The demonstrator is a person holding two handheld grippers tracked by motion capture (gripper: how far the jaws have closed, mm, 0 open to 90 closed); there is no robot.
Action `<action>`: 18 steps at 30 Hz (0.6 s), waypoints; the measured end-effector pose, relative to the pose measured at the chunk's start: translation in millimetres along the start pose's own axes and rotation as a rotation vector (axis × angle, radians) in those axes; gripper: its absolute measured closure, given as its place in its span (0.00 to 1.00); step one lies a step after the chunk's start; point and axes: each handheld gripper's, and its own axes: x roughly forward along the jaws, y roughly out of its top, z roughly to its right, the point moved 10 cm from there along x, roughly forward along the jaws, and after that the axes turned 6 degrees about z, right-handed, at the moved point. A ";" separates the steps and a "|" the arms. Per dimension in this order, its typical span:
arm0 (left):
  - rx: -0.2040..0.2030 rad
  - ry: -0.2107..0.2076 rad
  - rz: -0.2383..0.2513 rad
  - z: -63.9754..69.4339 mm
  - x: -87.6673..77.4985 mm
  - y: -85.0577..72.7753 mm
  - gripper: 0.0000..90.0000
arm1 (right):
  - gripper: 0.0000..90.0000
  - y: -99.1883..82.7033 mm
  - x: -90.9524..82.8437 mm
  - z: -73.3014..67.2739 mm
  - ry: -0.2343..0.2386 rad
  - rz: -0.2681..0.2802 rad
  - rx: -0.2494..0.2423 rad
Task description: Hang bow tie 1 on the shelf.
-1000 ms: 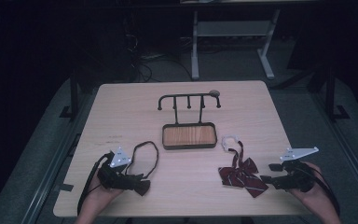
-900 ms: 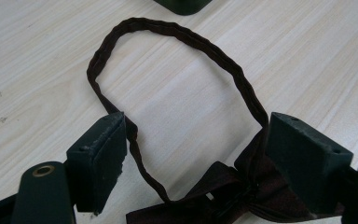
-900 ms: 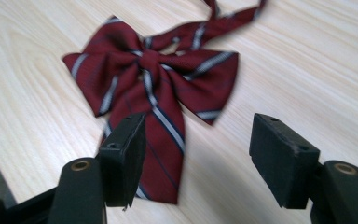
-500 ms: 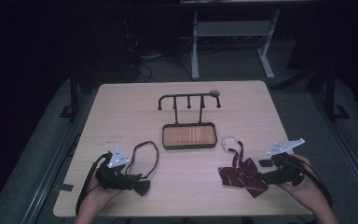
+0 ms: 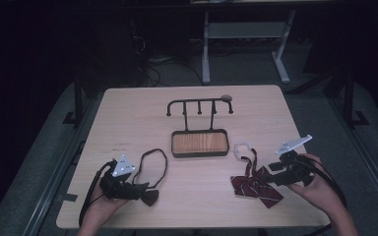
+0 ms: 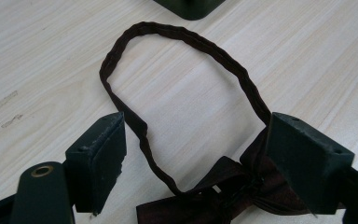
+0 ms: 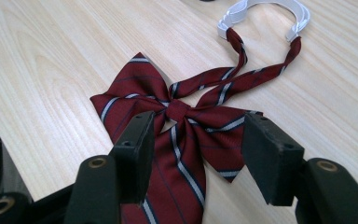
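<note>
A dark brown bow tie (image 6: 223, 198) with a long loop strap (image 6: 186, 37) lies on the wooden table (image 5: 128, 123) at the front left. My left gripper (image 6: 196, 163) stands open around its knot, pads apart from the cloth. At the front right lies a red striped bow tie (image 7: 182, 116) with a white clasp (image 7: 265, 9) on its strap. My right gripper (image 7: 200, 154) hovers over it. Its jaws have just been closing a little, with the bow beneath and between them, untouched. In the high view the left gripper (image 5: 145, 193) and right gripper (image 5: 271, 179) point inward at their ties.
A black stand (image 5: 199, 104) with several hooks rises from a wooden tray base (image 5: 199, 143) at the table's middle. A white desk frame (image 5: 241, 34) stands on the floor behind. Table edges run close to both hands.
The right hand has moved left toward the red striped bow tie and risen slightly, so its jaws now reach over the bow. The left hand has stayed still.
</note>
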 end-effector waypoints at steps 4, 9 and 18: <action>0.004 0.000 -0.001 -0.7 -0.4 0.0 0.23 | 0.49 5.9 3.0 -0.8 0.007 -0.004 0.002; 0.006 -0.004 -0.002 -0.7 -0.7 0.3 0.23 | 0.51 16.7 4.4 -0.1 0.009 -0.016 0.001; 0.000 0.006 0.010 -4.8 -4.6 0.9 0.23 | 0.54 37.5 13.3 8.4 -0.011 -0.060 -0.006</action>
